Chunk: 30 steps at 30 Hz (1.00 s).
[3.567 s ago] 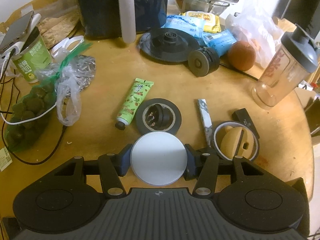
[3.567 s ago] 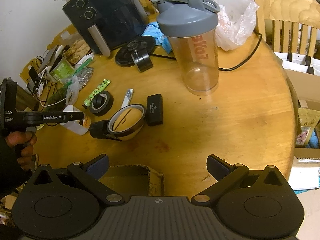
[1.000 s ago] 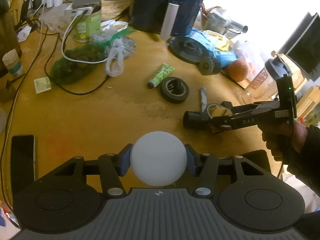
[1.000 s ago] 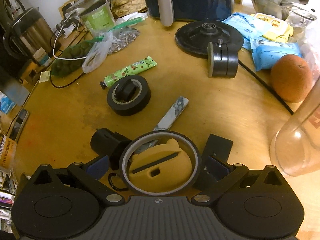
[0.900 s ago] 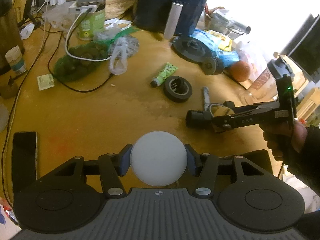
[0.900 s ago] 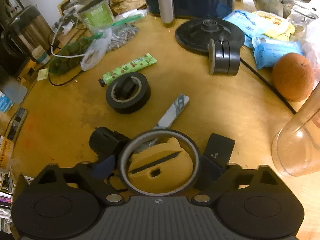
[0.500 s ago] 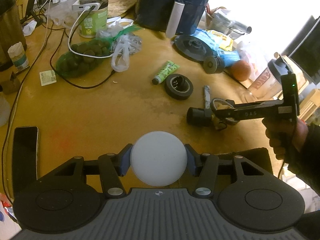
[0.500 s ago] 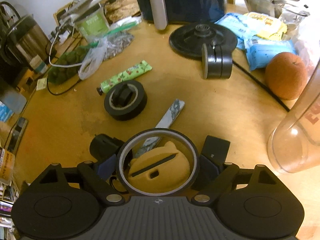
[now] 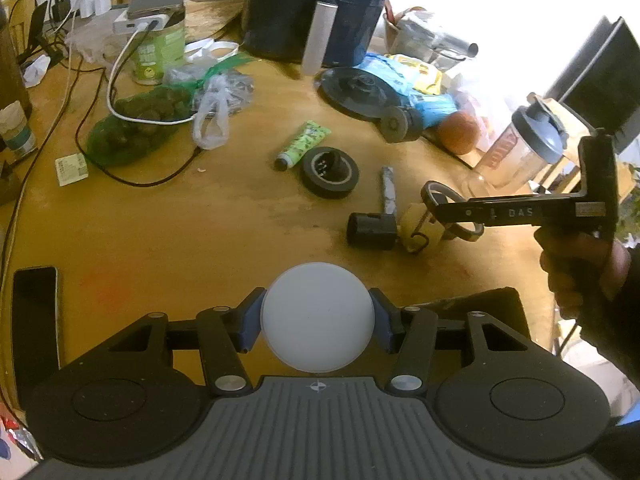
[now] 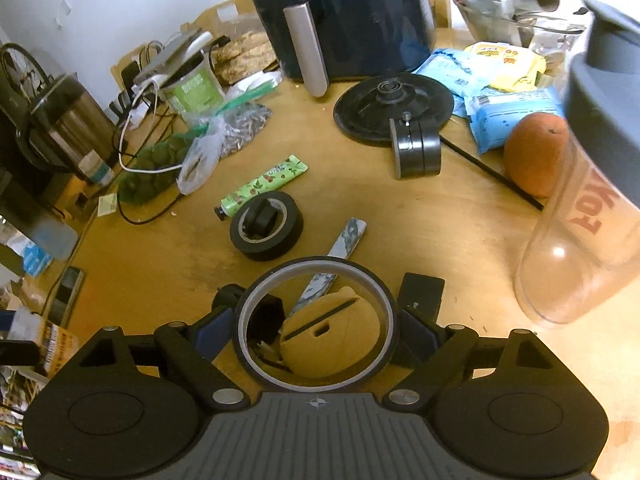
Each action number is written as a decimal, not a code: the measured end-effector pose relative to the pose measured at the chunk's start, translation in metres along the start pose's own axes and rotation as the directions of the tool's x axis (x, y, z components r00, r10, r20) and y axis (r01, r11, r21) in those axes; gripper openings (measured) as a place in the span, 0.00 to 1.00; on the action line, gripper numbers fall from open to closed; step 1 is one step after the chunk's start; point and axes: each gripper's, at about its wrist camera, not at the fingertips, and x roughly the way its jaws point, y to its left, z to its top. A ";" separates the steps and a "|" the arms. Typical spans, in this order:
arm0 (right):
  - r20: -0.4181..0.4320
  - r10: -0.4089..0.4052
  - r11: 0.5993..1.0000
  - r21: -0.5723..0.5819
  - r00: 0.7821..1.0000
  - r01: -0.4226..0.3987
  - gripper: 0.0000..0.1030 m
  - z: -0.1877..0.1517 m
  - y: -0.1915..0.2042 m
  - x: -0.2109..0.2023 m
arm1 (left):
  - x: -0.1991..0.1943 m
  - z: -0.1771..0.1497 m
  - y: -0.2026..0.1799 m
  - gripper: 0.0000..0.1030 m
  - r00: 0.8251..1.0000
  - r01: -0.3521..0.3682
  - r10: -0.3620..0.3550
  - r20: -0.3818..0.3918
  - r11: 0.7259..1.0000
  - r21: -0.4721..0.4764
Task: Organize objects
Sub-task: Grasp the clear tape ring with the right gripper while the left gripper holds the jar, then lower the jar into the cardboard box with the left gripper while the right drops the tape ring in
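My left gripper [image 9: 318,316] is shut on a white round disc [image 9: 318,320], held above the near side of the wooden table [image 9: 180,232]. My right gripper [image 10: 316,332] is shut on a clear tape ring with a dark rim [image 10: 316,268], both pads pressing its sides. The ring hangs tilted just above a yellow bear-shaped piece [image 10: 332,340], which shows through it. In the left wrist view the right gripper [image 9: 448,212] reaches in from the right in a person's hand [image 9: 576,256], next to a black cylinder [image 9: 370,230].
A black tape roll [image 10: 266,226], a green tube [image 10: 264,186], a marbled strip [image 10: 344,244] and a small black box [image 10: 422,290] lie mid-table. A shaker bottle [image 10: 592,216] and an orange [image 10: 534,152] stand right; an air fryer [image 10: 344,12] behind. A phone [image 9: 34,312] lies near left.
The right gripper's jaws closed onto the tape ring and raised it off the yellow piece. The left gripper kept the white disc and barely moved.
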 end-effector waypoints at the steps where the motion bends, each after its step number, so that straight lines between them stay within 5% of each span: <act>1: 0.005 0.003 1.000 0.002 1.000 -0.003 0.87 -0.001 0.000 -0.004 | 0.000 0.000 -0.001 0.52 1.000 0.002 -0.002 0.000 1.000 0.003; 30: 0.044 0.127 0.991 0.041 0.991 -0.129 0.87 -0.068 0.016 -0.073 | 0.021 -0.019 -0.046 0.51 0.996 0.058 -0.052 -0.068 0.994 0.094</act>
